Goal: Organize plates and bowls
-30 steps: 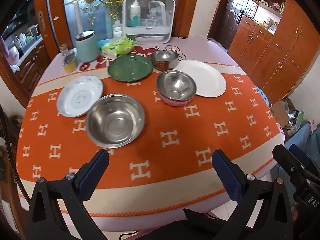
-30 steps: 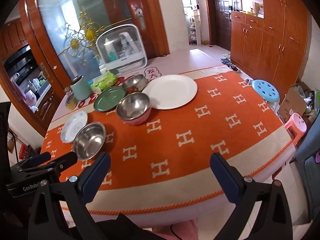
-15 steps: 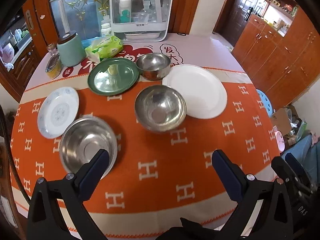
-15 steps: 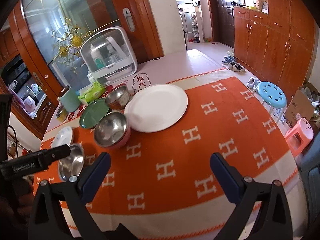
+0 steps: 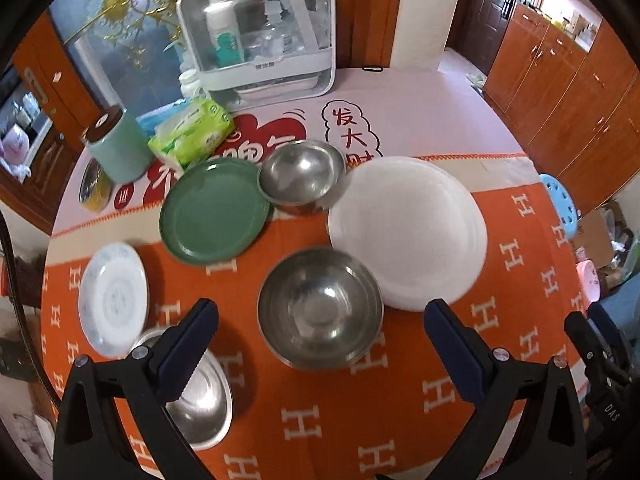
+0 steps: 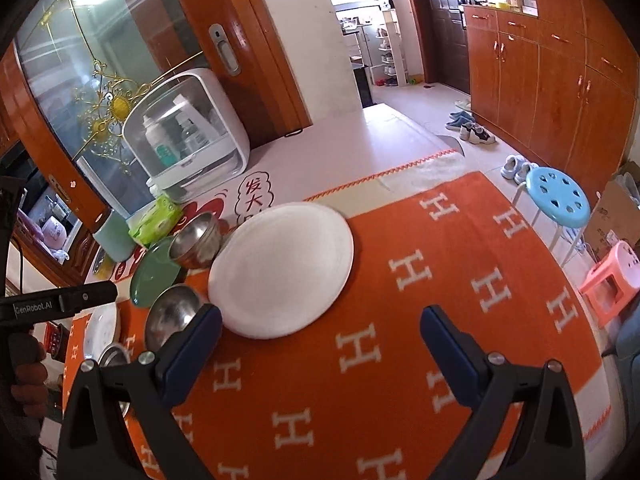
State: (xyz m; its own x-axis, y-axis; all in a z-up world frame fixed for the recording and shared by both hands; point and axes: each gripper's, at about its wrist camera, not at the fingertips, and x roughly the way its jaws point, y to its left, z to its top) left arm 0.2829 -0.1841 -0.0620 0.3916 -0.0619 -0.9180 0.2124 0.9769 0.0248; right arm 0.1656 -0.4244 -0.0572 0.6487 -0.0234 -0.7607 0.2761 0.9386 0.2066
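Note:
My left gripper [image 5: 320, 320] is open, hovering above a medium steel bowl [image 5: 320, 306] that sits between its fingers in the view. A large steel bowl [image 5: 200, 396] lies partly under the left finger. Beyond are a patterned white plate [image 5: 112, 304], a green plate [image 5: 214, 210], a small steel bowl [image 5: 300, 174] and a big white plate [image 5: 408, 232]. My right gripper [image 6: 320, 334] is open and empty above the orange cloth, just in front of the big white plate [image 6: 280, 268]. The medium steel bowl [image 6: 170, 314] shows beside its left finger.
The round table carries an orange H-patterned cloth [image 5: 400, 420]. At the back stand a white sterilizer box [image 5: 260, 28], a tissue pack [image 5: 192, 130], a teal canister [image 5: 118, 146] and a small jar [image 5: 94, 190]. A blue stool [image 6: 558, 198] and pink stool [image 6: 612, 276] stand right of the table.
Both grippers have moved forward over the table toward the dishes. The medium steel bowl now lies between the left fingers in view, and the large white plate is nearer the right gripper.

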